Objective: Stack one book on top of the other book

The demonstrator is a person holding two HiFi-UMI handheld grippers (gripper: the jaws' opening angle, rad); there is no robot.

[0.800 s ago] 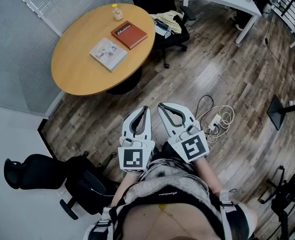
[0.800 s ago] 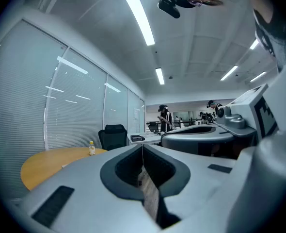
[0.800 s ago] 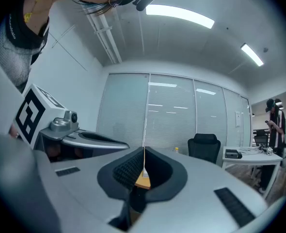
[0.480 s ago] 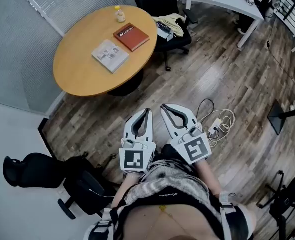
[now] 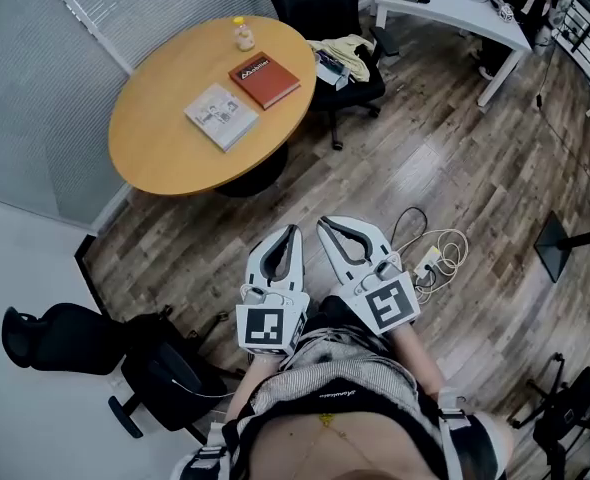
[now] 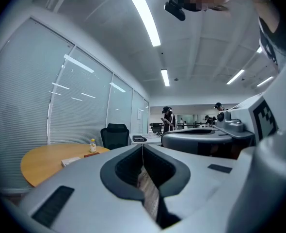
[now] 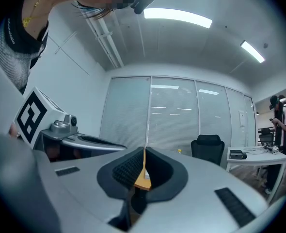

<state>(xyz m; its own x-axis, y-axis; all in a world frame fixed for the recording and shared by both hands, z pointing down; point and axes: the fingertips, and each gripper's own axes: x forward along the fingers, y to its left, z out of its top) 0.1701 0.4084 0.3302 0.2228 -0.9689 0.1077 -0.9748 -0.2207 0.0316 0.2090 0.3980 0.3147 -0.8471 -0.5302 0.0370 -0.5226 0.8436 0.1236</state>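
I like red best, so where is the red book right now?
In the head view, the red book lies on the round table at upper left, near its far edge. It is just below the small bottle and right of the pale book.

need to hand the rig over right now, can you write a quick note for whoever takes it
Left claw: shut, empty, held low in front of the person, well short of the table.
Right claw: shut, empty, right beside the left one.
Books: the red book and the pale book lie flat side by side on the round wooden table, with a small bottle near the far edge.
Done: nothing yet; the books are not stacked.
Left: step up to the table, open a claw, pick up one book and lay it on the other.
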